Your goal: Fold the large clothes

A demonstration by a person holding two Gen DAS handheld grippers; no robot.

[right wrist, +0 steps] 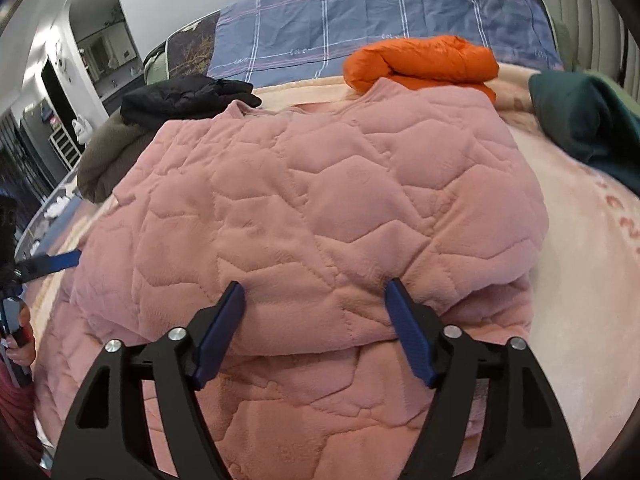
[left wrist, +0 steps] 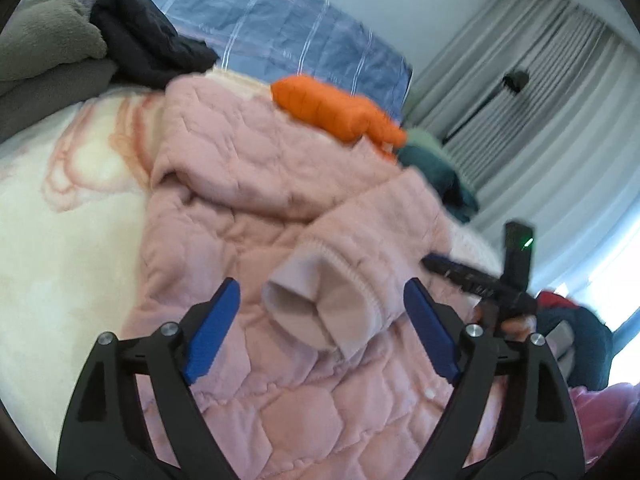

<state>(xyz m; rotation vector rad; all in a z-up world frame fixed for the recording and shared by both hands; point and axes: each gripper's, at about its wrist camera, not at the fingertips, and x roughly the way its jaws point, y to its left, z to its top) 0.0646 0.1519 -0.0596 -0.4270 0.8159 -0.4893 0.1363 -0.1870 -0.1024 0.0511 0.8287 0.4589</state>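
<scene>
A pink quilted coat (left wrist: pixel 260 184) (right wrist: pixel 320 184) lies spread on the bed. In the left wrist view one sleeve is folded across the body, and its ribbed cuff (left wrist: pixel 320 308) lies between the blue fingers of my left gripper (left wrist: pixel 322 286). That gripper is open and its pads stand clear of the cuff on both sides. In the right wrist view my right gripper (right wrist: pixel 315 284) is open over the thick folded edge of the coat, with the pads beside the fabric and not pinching it. Each gripper also shows at the edge of the other's view.
A folded orange jacket (right wrist: pixel 420 64) sits behind the coat. A black garment (right wrist: pixel 188 96) on a grey-brown fleece (right wrist: pixel 108 156) lies at the left, and a teal garment (right wrist: pixel 588 120) at the right. A blue plaid pillow (right wrist: pixel 380 12) is at the head, over a cream blanket (right wrist: pixel 580 280).
</scene>
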